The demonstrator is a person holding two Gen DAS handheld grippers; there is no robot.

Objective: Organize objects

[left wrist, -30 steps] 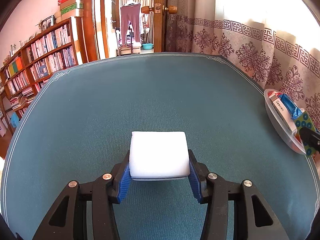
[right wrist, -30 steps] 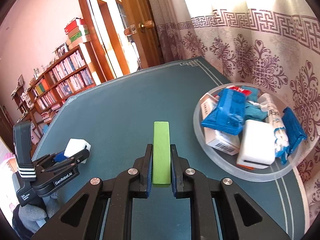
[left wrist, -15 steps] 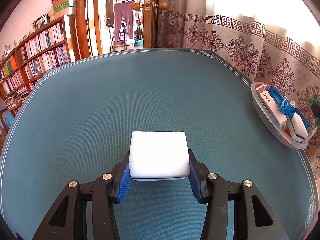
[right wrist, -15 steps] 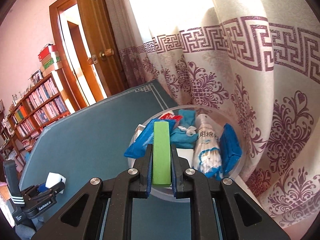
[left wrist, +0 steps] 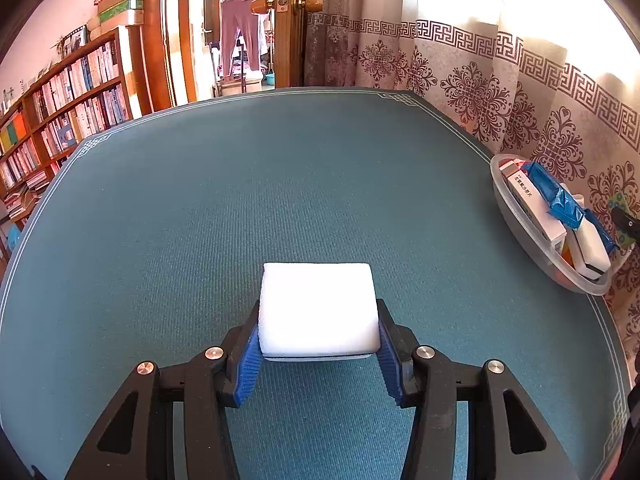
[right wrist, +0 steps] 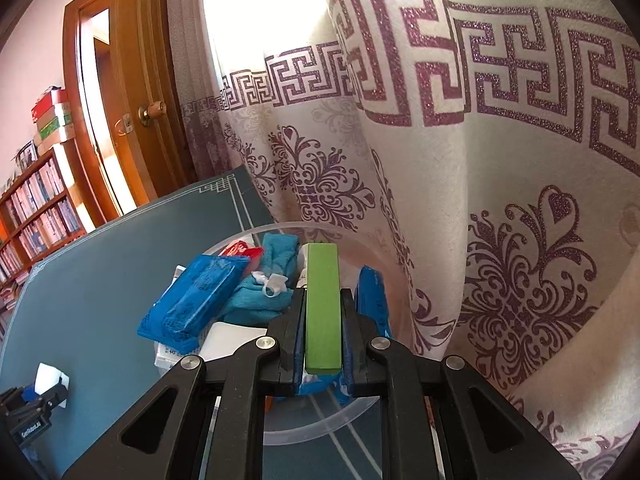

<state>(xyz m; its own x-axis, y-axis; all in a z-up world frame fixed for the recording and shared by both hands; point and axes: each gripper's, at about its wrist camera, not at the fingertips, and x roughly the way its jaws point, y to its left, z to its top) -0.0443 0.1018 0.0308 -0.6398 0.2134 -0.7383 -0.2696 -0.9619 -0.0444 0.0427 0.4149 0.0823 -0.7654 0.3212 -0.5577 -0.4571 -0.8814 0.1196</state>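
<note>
My left gripper (left wrist: pixel 318 344) is shut on a white sponge block (left wrist: pixel 318 308) and holds it above the teal table (left wrist: pixel 280 184). My right gripper (right wrist: pixel 323 344) is shut on a flat green bar (right wrist: pixel 322 304) held on edge over the clear plastic bowl (right wrist: pixel 320 420). The bowl holds blue packets (right wrist: pixel 192 304), a teal cloth (right wrist: pixel 276 268), a red packet and white boxes. The bowl also shows in the left wrist view (left wrist: pixel 520 224) at the table's right edge. The left gripper with its white block shows at the lower left of the right wrist view (right wrist: pixel 48 380).
A patterned curtain (right wrist: pixel 480 160) hangs right behind the bowl. A wooden door (left wrist: pixel 288 20) and bookshelves (left wrist: pixel 60 112) stand beyond the table's far and left edges.
My right gripper has carried the green bar rightward from the table's middle to over the bowl, close to the curtain. My left gripper has drifted slightly, still holding the white block.
</note>
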